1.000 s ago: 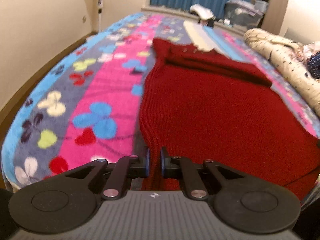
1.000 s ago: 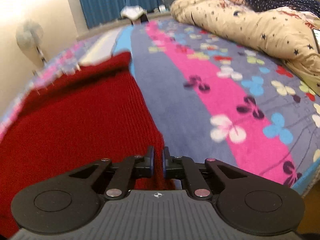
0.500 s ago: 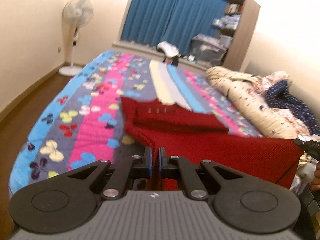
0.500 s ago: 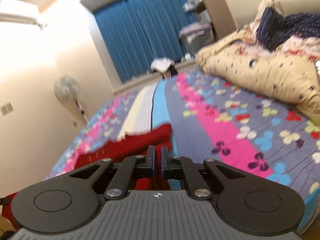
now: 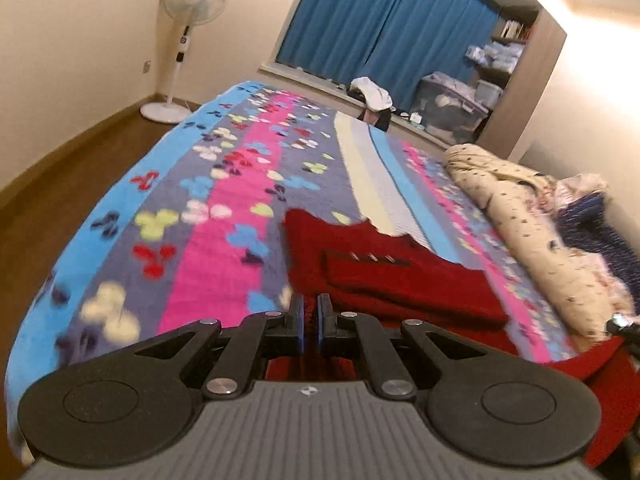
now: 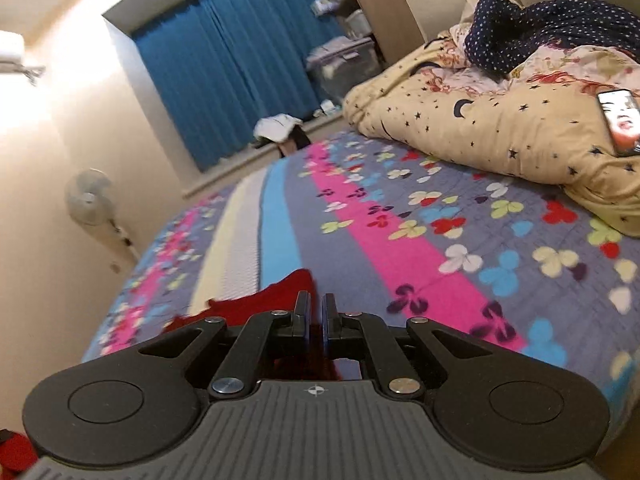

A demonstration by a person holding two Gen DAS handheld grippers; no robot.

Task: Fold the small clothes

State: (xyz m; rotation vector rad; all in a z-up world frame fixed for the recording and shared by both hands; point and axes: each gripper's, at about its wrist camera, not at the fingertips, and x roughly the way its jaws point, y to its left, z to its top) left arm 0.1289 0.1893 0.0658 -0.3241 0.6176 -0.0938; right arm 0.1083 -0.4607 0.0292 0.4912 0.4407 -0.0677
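Note:
A dark red knit sweater [image 5: 384, 276] lies on the flowered bedspread [image 5: 216, 216], its far part flat with a row of small buttons showing. My left gripper [image 5: 309, 322] is shut on the sweater's near left edge and holds it lifted above the bed. My right gripper [image 6: 315, 320] is shut on the sweater's [image 6: 256, 304] near right edge, also lifted; red knit hangs between and below its fingers. The right gripper's tip shows at the right edge of the left wrist view [image 5: 622, 326].
A rolled beige star-print quilt [image 6: 500, 128] and a navy dotted cloth [image 6: 532, 36] lie along the bed's right side, with a phone [image 6: 620, 120] on the quilt. A standing fan [image 5: 184, 36] is by the left wall. Blue curtains [image 5: 380, 32] hang at the far end.
Both grippers have risen and moved forward over the bed, carrying the sweater's near hem up off the bedspread toward its far part. Both stayed shut on the knit.

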